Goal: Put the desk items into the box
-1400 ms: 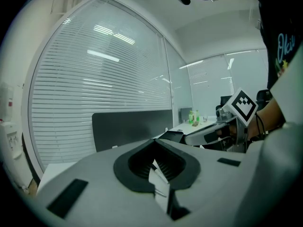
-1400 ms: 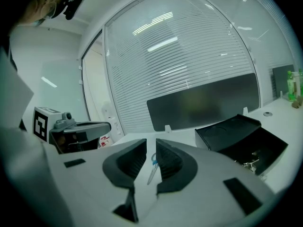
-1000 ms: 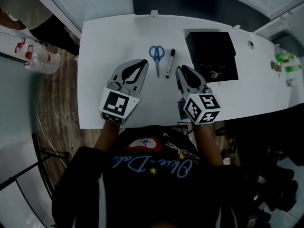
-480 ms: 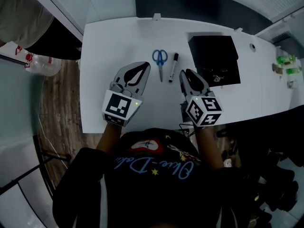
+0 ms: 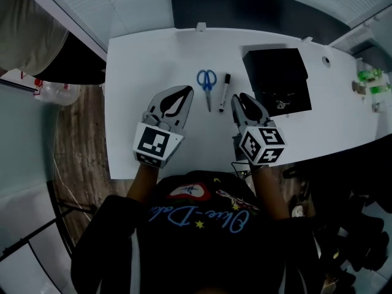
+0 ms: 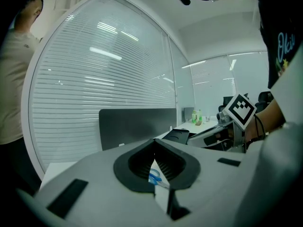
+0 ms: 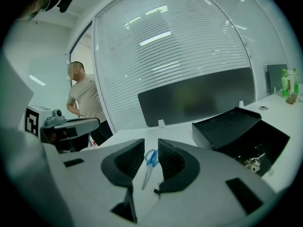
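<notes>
Hovering low over the near side of the white desk (image 5: pixel 153 54), both grippers point toward the items and neither holds anything. The left gripper (image 5: pixel 185 90) has its jaw tips pressed together with nothing pinched. The right gripper (image 5: pixel 241 98) has its jaws spread, having just been opening, and the gap is empty; the scissors (image 5: pixel 207 83) only show through it, lying farther off on the desk. Those blue-handled scissors and a marker (image 5: pixel 223 91) lie side by side, just apart, beyond and between the two grippers. The black box (image 5: pixel 272 66) stands open to the right of the marker, near the right gripper, and something small and metallic (image 5: pixel 280 103) rests inside it, too small to identify. Judging from this, the task is only partly done: that small thing seems already packed, while the scissors and the marker are still out on the desk and untouched. With its jaws parted and aimed that way, the right gripper looks set to take one of the two.
</notes>
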`<state>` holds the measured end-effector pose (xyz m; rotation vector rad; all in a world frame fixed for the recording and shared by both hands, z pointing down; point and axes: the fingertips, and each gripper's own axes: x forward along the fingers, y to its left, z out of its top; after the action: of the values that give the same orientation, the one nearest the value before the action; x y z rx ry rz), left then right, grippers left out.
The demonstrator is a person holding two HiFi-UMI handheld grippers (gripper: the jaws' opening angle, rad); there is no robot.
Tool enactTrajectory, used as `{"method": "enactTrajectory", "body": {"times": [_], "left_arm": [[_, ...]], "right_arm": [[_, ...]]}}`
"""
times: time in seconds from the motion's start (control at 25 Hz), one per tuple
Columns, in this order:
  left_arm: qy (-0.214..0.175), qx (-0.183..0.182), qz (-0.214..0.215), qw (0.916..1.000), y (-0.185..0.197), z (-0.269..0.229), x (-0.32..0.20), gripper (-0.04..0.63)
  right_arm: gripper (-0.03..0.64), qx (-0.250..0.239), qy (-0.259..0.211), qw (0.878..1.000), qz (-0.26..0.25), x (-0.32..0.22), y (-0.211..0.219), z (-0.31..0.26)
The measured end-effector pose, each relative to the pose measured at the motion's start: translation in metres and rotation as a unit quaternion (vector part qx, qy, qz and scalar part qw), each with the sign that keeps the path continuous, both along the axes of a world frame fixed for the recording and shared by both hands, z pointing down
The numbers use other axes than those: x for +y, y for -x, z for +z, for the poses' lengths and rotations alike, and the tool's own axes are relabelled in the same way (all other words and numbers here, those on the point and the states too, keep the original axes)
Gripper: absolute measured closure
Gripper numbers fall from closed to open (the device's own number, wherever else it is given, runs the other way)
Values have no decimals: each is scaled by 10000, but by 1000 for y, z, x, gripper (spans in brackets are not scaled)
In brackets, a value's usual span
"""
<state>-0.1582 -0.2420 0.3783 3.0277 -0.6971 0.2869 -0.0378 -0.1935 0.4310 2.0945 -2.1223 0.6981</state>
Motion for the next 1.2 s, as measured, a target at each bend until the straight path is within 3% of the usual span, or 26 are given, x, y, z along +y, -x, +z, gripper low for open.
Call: {"method": "enactTrajectory", "body": {"times": [1.2], "left_arm": [[216, -104, -81, 9997, 6, 20, -28, 588]], "right_arm": [[505, -11, 730, 9971, 216, -29, -11, 52]]}}
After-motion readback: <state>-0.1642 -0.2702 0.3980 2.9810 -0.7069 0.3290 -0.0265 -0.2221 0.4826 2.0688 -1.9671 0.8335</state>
